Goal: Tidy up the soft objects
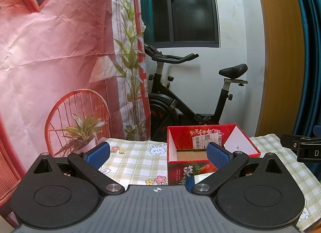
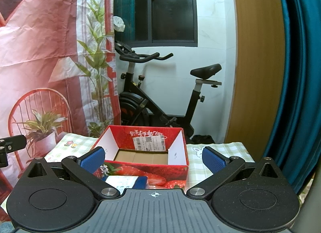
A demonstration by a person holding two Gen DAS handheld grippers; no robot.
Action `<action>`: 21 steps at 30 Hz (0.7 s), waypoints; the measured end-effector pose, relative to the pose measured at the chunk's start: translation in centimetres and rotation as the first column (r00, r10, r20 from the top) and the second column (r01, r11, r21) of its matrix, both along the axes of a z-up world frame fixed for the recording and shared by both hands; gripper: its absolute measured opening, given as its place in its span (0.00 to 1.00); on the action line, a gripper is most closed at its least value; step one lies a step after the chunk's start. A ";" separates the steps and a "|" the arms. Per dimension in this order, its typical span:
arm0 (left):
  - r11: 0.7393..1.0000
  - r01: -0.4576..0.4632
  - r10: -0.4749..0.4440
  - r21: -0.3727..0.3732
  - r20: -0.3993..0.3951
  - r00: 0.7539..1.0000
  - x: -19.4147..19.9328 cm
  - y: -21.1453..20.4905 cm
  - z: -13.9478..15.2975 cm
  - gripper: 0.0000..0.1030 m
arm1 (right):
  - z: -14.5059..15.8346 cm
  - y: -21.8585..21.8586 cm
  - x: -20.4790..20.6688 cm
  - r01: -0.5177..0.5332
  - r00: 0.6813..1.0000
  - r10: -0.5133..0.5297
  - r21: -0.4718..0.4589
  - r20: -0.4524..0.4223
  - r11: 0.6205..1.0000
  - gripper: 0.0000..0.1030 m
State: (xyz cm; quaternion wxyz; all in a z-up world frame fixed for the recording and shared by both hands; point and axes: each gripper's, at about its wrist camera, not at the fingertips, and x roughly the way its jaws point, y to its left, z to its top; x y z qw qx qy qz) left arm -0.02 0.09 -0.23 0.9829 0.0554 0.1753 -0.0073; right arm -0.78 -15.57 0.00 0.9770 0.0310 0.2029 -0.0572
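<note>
Red strawberry-print box (image 2: 144, 152) on table (image 1: 136, 158), open-topped, cardboard floor bare. Left tongs (image 1: 158, 152) and right tongs (image 2: 153, 157) spread, empty.

A desk (image 2: 226, 148) under green-checked bunny-print cloth carries an open red strawberry-printed cardboard box (image 2: 144, 169) and a blue-edged packet (image 2: 128, 181) just before it.

We see the box (image 2: 140, 152), a red carton printed with strawberries, standing upright and open on the tabletop (image 1: 136, 158). Its flaps stand up, white inside, and a shipping label is stuck to the inner far wall. The brown cardboard floor shows bare. Just in front of the box lies a small blue-and-white packet (image 2: 128, 181), touching or nearly touching its front wall; we cannot tell what it is.
</note>
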 end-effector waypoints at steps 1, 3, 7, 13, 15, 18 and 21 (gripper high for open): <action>1.000 0.000 0.000 0.000 0.000 1.000 0.0 0.0 0.0 1.00 | 0.0 0.0 0.0 0.000 1.000 0.000 0.000 0.000 1.000 1.00; 1.000 0.001 -0.001 0.001 0.000 1.000 0.0 -0.1 -0.2 1.00 | 0.0 0.0 0.0 0.000 1.000 0.000 0.000 0.000 1.000 1.00; 1.000 0.001 -0.001 0.001 -0.001 1.000 0.0 -0.1 -0.1 1.00 | 0.0 0.0 0.0 0.000 1.000 0.000 0.000 0.000 1.000 1.00; 1.000 0.001 -0.001 0.000 -0.003 1.000 -0.1 -0.2 -0.4 1.00 | 0.0 0.0 0.0 0.000 1.000 0.000 -0.001 0.000 1.000 1.00; 1.000 0.001 -0.001 0.000 -0.003 1.000 -0.1 -0.2 -0.4 1.00 | -0.1 0.0 0.0 0.000 1.000 0.000 0.000 0.000 1.000 1.00; 1.000 0.001 -0.001 0.000 -0.004 1.000 -0.1 -0.2 -0.4 1.00 | -0.1 0.0 0.0 0.000 1.000 0.000 0.000 0.001 1.000 1.00; 1.000 0.001 -0.001 0.001 -0.005 1.000 -0.2 -0.3 -0.5 1.00 | -0.1 0.0 0.0 -0.001 1.000 0.001 0.000 0.001 1.000 1.00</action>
